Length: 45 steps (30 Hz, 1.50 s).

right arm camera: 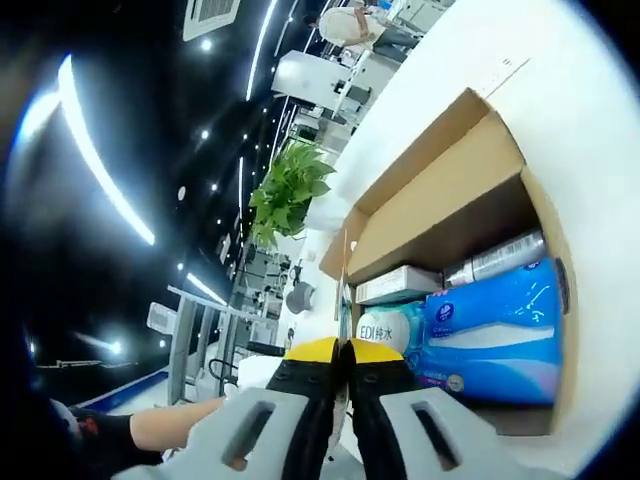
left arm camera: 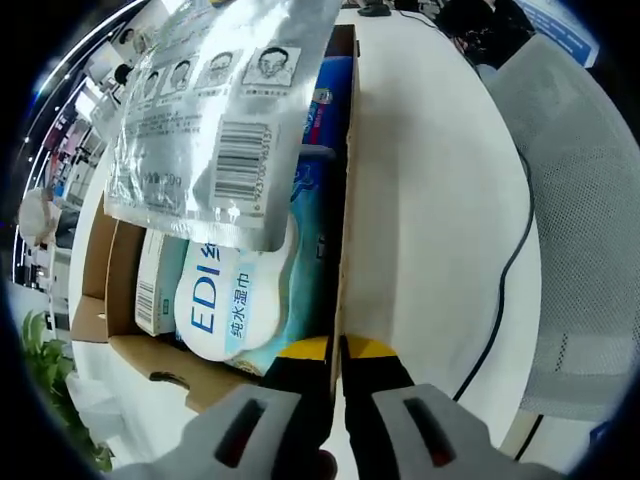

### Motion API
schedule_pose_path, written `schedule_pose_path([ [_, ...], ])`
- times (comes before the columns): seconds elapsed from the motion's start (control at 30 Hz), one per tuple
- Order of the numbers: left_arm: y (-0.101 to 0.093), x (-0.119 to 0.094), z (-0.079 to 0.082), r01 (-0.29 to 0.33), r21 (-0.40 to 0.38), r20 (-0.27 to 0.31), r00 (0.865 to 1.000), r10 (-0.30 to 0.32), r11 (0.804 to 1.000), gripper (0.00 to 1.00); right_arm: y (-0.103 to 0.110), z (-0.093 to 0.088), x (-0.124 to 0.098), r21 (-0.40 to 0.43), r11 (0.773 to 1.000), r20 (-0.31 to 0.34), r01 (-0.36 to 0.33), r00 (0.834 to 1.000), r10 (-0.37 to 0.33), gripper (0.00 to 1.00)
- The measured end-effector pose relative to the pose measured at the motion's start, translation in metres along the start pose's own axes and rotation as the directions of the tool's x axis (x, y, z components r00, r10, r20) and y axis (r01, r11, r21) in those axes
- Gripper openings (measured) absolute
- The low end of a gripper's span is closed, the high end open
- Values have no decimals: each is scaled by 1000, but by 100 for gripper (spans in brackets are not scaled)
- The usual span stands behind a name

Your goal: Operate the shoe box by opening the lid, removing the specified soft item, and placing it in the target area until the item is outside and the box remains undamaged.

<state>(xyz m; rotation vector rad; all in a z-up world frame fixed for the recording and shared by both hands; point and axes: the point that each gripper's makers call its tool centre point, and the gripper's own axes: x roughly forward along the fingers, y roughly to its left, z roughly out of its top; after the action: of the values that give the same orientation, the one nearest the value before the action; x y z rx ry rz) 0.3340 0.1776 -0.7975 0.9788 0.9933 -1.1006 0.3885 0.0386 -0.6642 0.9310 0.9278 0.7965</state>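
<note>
The open brown cardboard shoe box (left arm camera: 120, 345) sits on the white round worktop (left arm camera: 440, 230), lid off. In the left gripper view, the left tool (left arm camera: 338, 352), yellow-tipped black jaws pressed together, pinches the thin wall of the box. A silver foil packet with a barcode (left arm camera: 215, 120) shows above the box's contents; what holds it cannot be told. Beneath it lie a white-and-blue oval wet-wipe pack (left arm camera: 235, 300) and a small white carton (left arm camera: 155, 285). In the right gripper view, the right tool (right arm camera: 342, 352) is likewise closed on a box edge. A blue soft tissue pack (right arm camera: 495, 325) lies inside. A green potted plant (right arm camera: 290, 190) stands beyond.
</note>
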Motion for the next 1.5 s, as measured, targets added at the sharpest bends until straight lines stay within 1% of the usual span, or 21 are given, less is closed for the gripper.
schedule_pose_path([
  [0.1, 0, 0, 0, 2, 1, 1, 1000, -2, 1000, 2, 0, 2, -7, 2, 1000, 9, -3, 1000, 3, 0],
  [0.33, 0, 0, 0, 5, 3, -1, 1000, -5, 1000, 2, 1, 9, -25, 42, 999, 43, -35, 999, 33, 0],
  [0.47, 0, 0, 0, 5, 2, -1, 1000, -5, 1000, 2, 2, 12, -34, 58, 997, 38, -56, 998, 54, 0],
  [0.53, 0, 0, 0, 6, 2, -1, 1000, -6, 1000, 2, 2, 15, -39, 57, 997, 24, -50, 999, 49, 0],
  [0.63, 1, 1, -1, 5, 0, -1, 1000, -5, 1000, 2, 1, 19, -46, 57, 997, 25, -46, 999, 44, 0],
  [0.67, 1, 1, -1, 4, 0, -1, 1000, -4, 1000, 2, 1, 23, -52, 56, 997, 26, -46, 999, 45, 0],
  [0.73, 1, 0, -1, 3, -1, 0, 1000, -3, 1000, 2, 3, 27, -59, 59, 997, 37, -53, 998, 50, 0],
  [0.9, 2, 0, -1, 2, -2, 0, 1000, -2, 1000, 2, 7, 31, -74, 67, 996, 42, -65, 997, 62, 0],
  [1.0, 1, 1, 0, 1, -2, 0, 1000, -1, 1000, 2, 10, 35, -83, 64, 995, 69, -71, 995, 66, 0],
  [1.03, 1, 1, 0, 2, -2, 0, 1000, -2, 1000, 2, 13, 37, -87, 56, 995, 76, -83, 994, 79, 0],
  [1.13, 1, 1, 0, 0, -3, 0, 1000, 0, 1000, 2, 18, 37, -95, 49, 994, 80, -94, 993, 90, 0],
  [1.23, 1, 1, 0, -2, -4, 0, 1000, 2, 1000, 2, 17, 38, -106, 43, 996, 91, -82, 993, 78, 0],
  [1.37, 0, 1, 0, -5, -4, 1, 1000, 5, 1000, 2, 18, 32, -120, 25, 996, 95, -81, 992, 78, 0],
  [1.5, 0, 1, 0, -5, -4, 1, 1000, 5, 1000, 2, 15, 30, -131, 22, 998, 102, -65, 993, 62, 0],
])
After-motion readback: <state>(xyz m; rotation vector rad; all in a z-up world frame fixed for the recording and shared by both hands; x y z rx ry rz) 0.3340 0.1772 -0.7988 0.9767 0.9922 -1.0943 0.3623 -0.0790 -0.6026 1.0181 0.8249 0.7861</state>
